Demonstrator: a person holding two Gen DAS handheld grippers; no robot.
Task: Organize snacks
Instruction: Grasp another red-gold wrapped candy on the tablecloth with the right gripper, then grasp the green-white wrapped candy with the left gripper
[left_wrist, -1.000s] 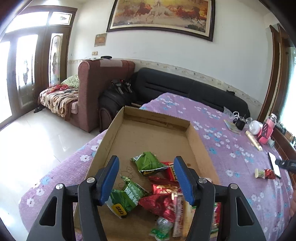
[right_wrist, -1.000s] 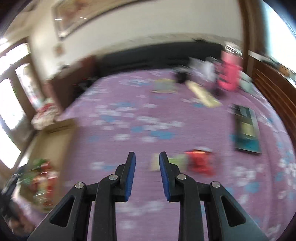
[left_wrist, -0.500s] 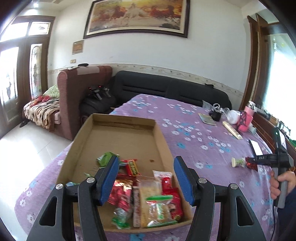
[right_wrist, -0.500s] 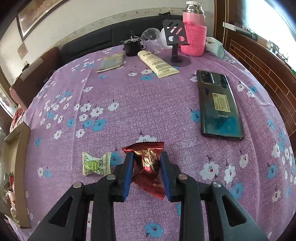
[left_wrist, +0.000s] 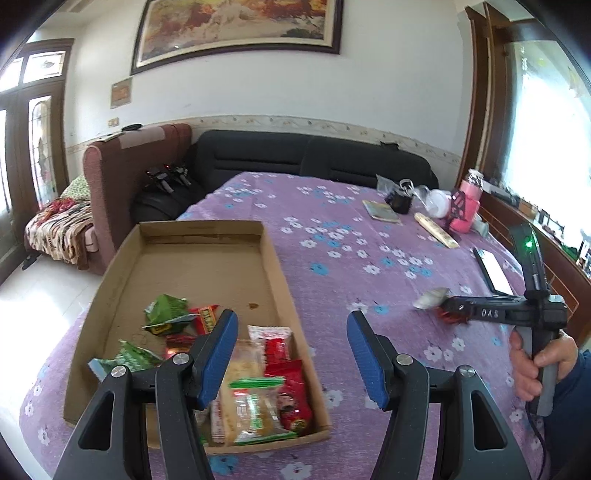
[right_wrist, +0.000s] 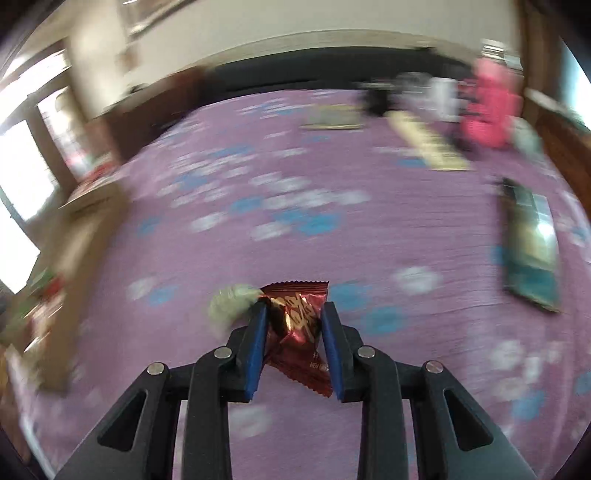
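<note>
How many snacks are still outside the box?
2: a red packet clamped in the right gripper, and a blurred pale green candy just left of it on the purple cloth. The rest are in the box.

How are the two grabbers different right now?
The right gripper is shut on a red snack packet; the left gripper holds nothing. The right gripper's jaws stand narrow; the left gripper's stand wide, above the cardboard box. Both have blue pads and black arms.
</note>
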